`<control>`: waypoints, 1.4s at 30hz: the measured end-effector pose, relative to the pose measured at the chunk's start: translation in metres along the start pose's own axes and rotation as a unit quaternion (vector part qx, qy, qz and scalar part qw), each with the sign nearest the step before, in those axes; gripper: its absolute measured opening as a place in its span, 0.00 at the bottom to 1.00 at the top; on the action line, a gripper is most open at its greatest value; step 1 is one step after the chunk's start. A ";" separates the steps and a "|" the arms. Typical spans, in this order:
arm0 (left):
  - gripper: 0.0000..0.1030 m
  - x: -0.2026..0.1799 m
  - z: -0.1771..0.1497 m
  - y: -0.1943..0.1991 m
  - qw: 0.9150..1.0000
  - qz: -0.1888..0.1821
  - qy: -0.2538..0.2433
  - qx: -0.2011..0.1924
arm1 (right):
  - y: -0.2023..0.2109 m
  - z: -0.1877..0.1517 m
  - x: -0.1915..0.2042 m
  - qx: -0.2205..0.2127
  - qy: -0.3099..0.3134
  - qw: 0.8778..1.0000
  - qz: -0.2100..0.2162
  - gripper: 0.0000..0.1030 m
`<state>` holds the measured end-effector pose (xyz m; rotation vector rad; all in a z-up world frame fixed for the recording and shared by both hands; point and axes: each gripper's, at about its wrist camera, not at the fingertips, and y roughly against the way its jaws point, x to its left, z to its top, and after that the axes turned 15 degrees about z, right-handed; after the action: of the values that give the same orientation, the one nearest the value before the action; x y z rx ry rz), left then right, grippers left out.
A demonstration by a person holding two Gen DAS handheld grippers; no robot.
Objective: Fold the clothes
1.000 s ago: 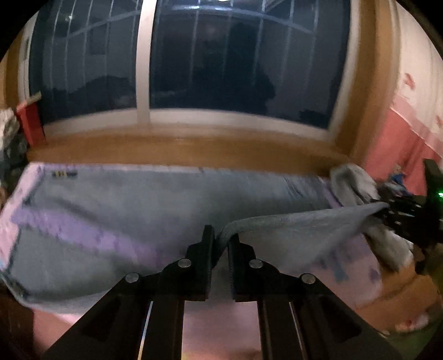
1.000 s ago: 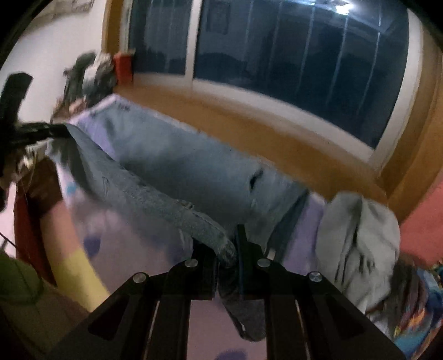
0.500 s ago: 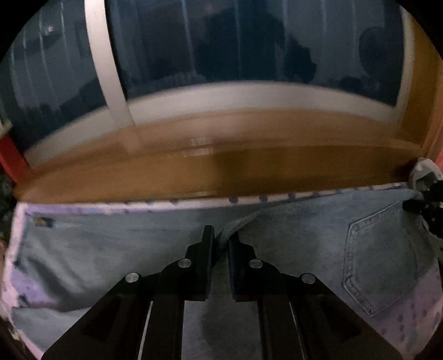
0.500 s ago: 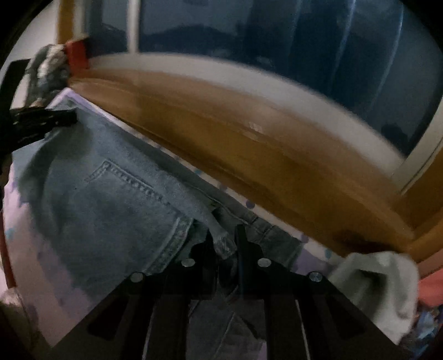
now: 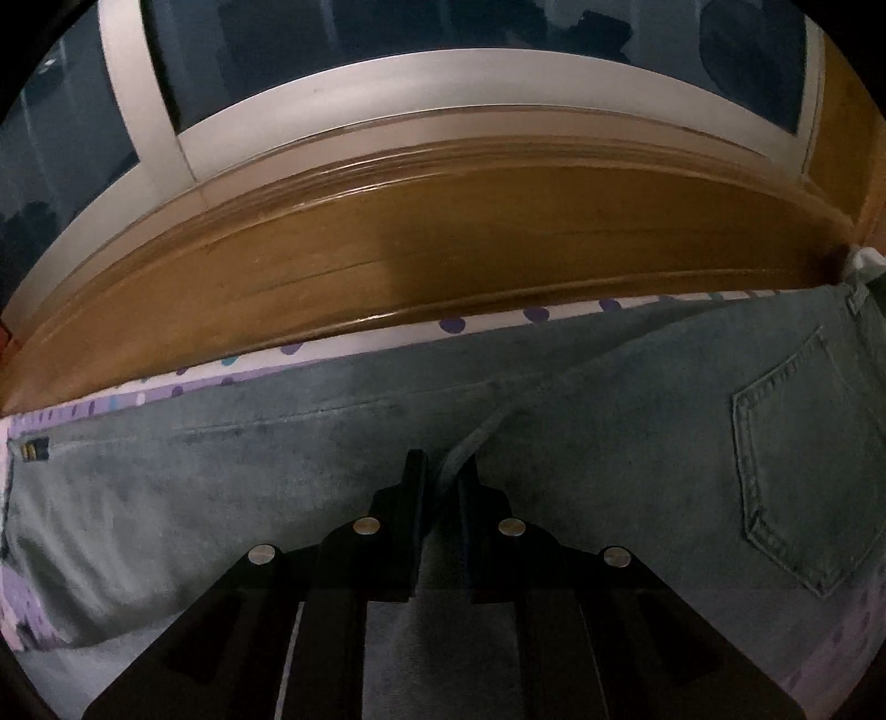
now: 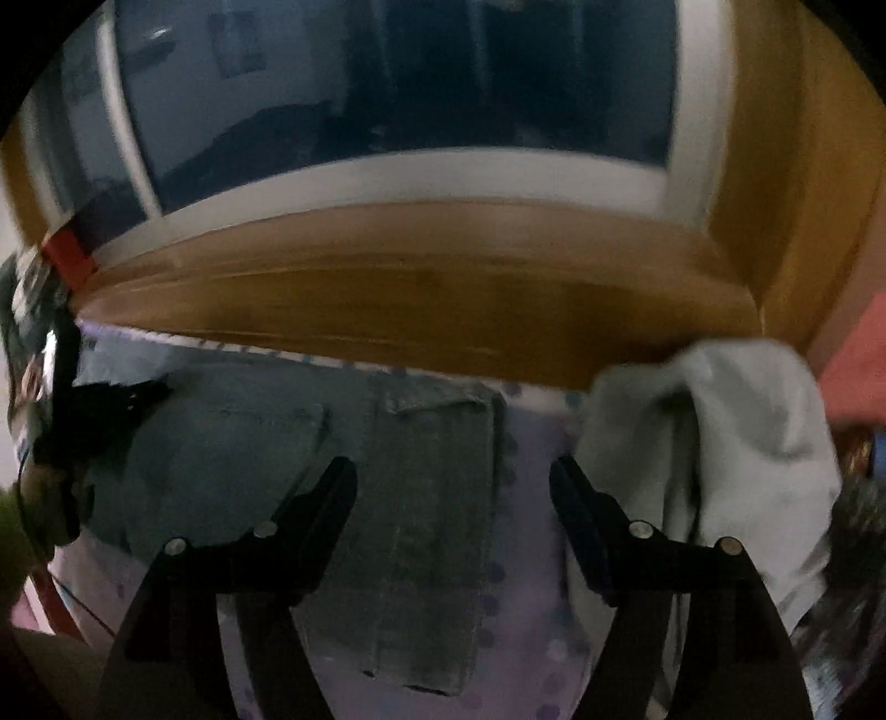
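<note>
A pair of blue jeans (image 5: 637,443) lies folded lengthwise on a bed with a lilac dotted sheet (image 5: 498,321), its back pocket to the right in the left wrist view. My left gripper (image 5: 443,471) is shut on a fold of the denim edge, low over the jeans. In the right wrist view the waistband end of the jeans (image 6: 437,498) lies flat under my right gripper (image 6: 451,471). Its jaws are opening wide, and the pads do not touch the cloth. The left gripper (image 6: 138,396) shows dark at the left edge of that view.
A wooden window ledge (image 5: 470,249) runs along the far side of the bed under a dark window (image 5: 443,27). A crumpled grey garment (image 6: 720,443) lies right of the jeans. A red object (image 6: 69,257) and a dark heap sit at the far left.
Both grippers carried the jeans edge across and down onto the bed, laying one half over the other. The right gripper then let go of the waistband and spread. The left stays clamped.
</note>
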<state>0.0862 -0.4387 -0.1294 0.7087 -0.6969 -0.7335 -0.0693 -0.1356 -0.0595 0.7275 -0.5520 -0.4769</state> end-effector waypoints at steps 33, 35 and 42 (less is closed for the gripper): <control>0.23 -0.001 -0.006 0.015 0.997 0.049 -0.030 -0.042 | -0.003 0.006 0.027 -0.077 -0.034 0.992 -0.096 0.34; 0.25 0.007 -0.007 0.018 0.999 0.032 -0.008 -0.026 | -0.001 0.003 0.038 -0.080 -0.045 0.994 -0.052 0.34; 0.26 0.027 -0.013 0.040 1.000 -0.004 0.027 0.013 | -0.075 -0.008 0.072 0.013 -0.006 1.000 0.019 0.34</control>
<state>0.1248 -0.4342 -0.0981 0.7514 -0.6564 -0.7113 -0.0255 -0.2223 -0.0972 0.7374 -0.5821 -0.4393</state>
